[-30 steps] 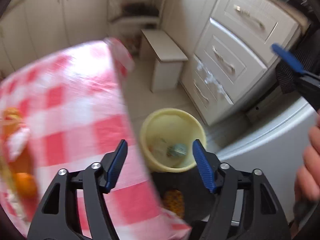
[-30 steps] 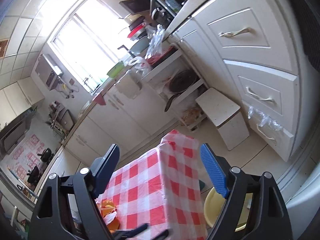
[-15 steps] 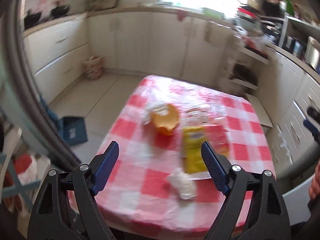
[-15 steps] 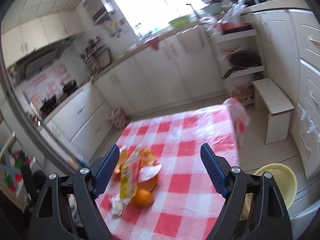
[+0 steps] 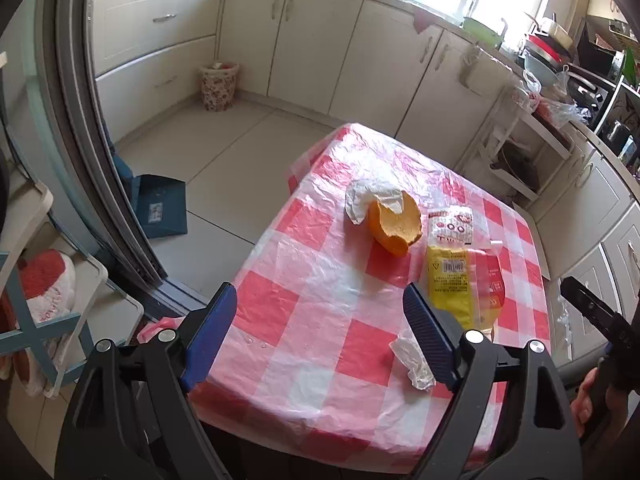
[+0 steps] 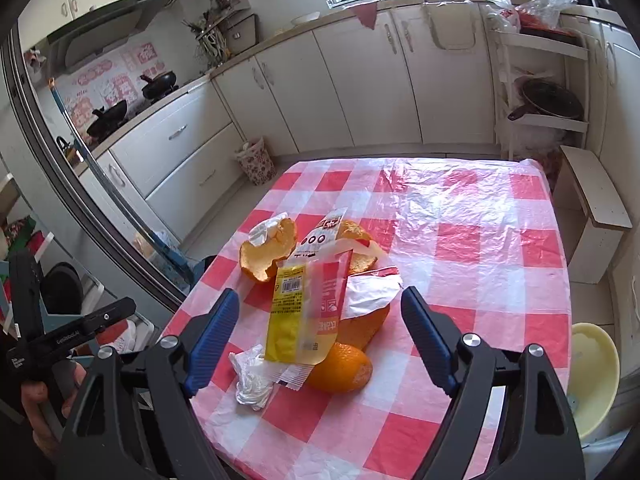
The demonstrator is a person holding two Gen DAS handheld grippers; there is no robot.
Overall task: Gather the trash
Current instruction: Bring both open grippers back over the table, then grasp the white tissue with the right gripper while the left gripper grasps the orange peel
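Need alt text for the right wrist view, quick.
Open right gripper hovers over a red-and-white checked tablecloth bearing orange peels, a yellow plastic wrapper and a crumpled white tissue; a pale yellow bin stands at right.

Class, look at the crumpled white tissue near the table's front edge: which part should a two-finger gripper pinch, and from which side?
Pinch the crumpled tissue across its bunched middle, coming down from above. It lies loose on the checked tablecloth, puffed up enough to squeeze. Its upper edge seems to touch the yellow wrapper, so approaching from the near table edge probably avoids dragging that along.
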